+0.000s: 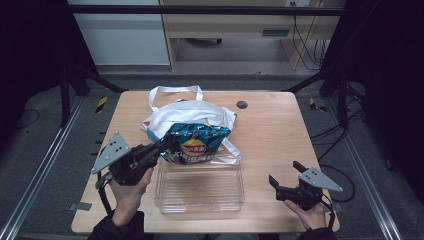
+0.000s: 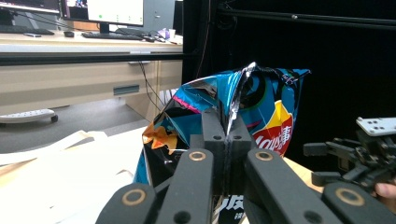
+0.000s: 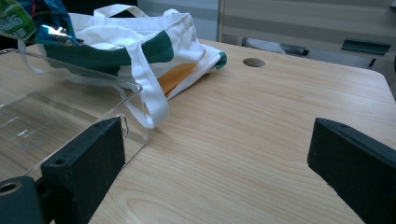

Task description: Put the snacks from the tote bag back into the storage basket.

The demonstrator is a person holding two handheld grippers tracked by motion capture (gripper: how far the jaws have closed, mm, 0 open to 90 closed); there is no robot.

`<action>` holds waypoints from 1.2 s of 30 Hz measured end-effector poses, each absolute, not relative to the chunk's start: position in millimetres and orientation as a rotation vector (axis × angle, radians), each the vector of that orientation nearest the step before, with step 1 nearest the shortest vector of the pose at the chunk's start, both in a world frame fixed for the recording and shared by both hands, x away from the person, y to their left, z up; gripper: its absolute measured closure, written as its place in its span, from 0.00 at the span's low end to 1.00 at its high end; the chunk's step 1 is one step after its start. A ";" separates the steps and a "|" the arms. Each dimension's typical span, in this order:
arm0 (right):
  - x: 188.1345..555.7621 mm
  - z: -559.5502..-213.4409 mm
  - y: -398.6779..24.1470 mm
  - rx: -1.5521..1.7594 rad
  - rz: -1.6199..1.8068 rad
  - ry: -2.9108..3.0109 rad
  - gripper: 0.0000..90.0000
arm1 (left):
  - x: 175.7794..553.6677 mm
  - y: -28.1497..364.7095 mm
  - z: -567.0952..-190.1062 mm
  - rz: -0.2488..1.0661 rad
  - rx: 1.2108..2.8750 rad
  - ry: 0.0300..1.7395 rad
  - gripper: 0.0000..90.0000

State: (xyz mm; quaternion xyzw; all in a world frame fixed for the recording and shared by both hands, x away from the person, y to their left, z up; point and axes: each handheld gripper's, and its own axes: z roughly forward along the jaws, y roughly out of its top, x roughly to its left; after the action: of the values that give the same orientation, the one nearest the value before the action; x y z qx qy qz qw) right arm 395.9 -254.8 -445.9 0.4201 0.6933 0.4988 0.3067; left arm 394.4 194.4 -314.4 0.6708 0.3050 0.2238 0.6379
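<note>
L gripper (image 1: 162, 146) clamped tight on edge of crinkly blue foil chip bag (image 1: 200, 142), bag held over white cloth tote bag (image 1: 192, 114), just behind clear plastic rectangular tub (image 1: 200, 189). Tub lies toward person from bag. R gripper (image 1: 284, 181) wide open, empty, farther off.

A white tote bag (image 1: 192, 114) with green trim is laid on the wooden surface (image 1: 270, 135); just behind the bag, a dark round grommet (image 1: 242, 104) is set.
</note>
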 end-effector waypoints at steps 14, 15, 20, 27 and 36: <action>395.3 -445.5 -254.4 1.111 1.316 1.833 0.05 | 386.2 184.2 -342.4 0.462 1.609 0.735 1.00; 395.1 -445.4 -254.4 1.112 1.317 1.833 0.05 | 386.4 183.0 -344.0 0.454 1.613 0.735 1.00; 394.5 -445.5 -254.4 1.115 1.316 1.834 0.05 | 384.6 179.3 -353.4 0.428 1.631 0.746 1.00; 394.5 -445.4 -254.8 1.117 1.314 1.831 0.05 | 382.7 179.6 -369.3 0.403 1.659 0.779 1.00; 394.8 -445.7 -254.1 1.119 1.314 1.839 0.05 | 385.1 184.6 -382.0 0.378 1.667 0.822 1.00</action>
State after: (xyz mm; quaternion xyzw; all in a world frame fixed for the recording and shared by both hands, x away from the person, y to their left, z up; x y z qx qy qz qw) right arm 394.8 -254.1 -445.7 0.4225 0.6945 0.4961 0.3051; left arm 385.1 184.6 -382.0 0.7142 0.3520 0.1620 0.5829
